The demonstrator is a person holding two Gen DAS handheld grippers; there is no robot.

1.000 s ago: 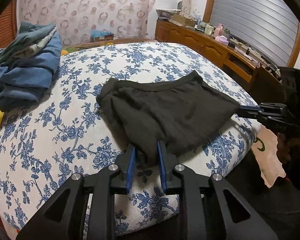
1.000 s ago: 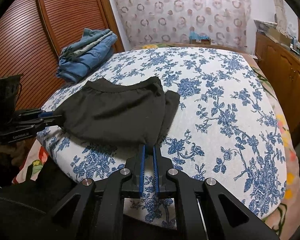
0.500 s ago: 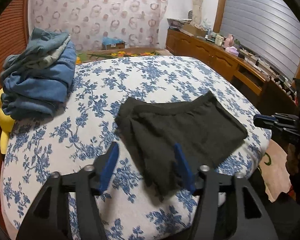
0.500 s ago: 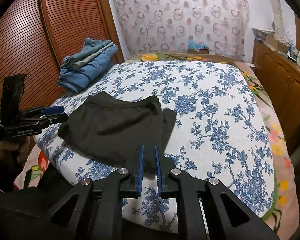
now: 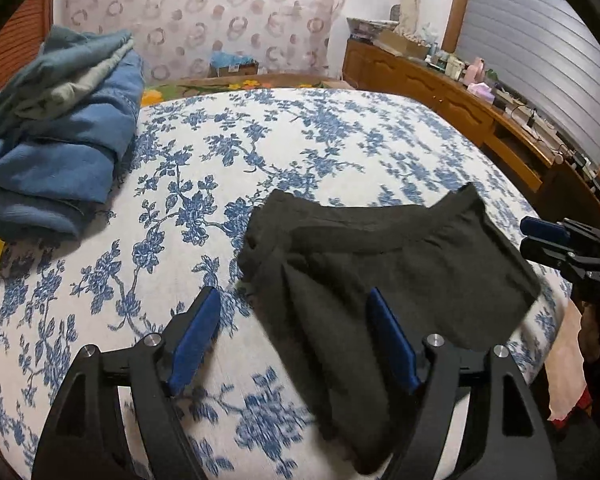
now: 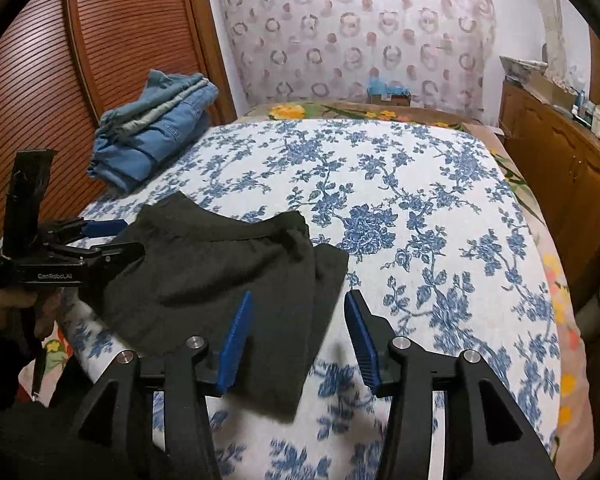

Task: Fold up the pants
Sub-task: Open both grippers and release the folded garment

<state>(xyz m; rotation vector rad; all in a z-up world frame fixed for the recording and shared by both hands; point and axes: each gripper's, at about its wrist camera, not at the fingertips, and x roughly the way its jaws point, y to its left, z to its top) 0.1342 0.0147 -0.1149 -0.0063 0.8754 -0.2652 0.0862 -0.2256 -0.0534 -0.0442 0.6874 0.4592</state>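
Left gripper [image 5: 294,340] stands with jaws spread, just opened, pressing on nothing; the near-left edge of the black pants [image 5: 380,264] lies loose between its blue pads [image 5: 196,336]. The pants rest part-folded at the near edge of the floral bed [image 5: 260,148], thin, soft and light, likely to drape and shift if tugged. Doubled corners or the elastic waistband look the surest holds. Right gripper [image 6: 300,336], jaws likewise just parted, hovers over the opposite edge, holding nothing.
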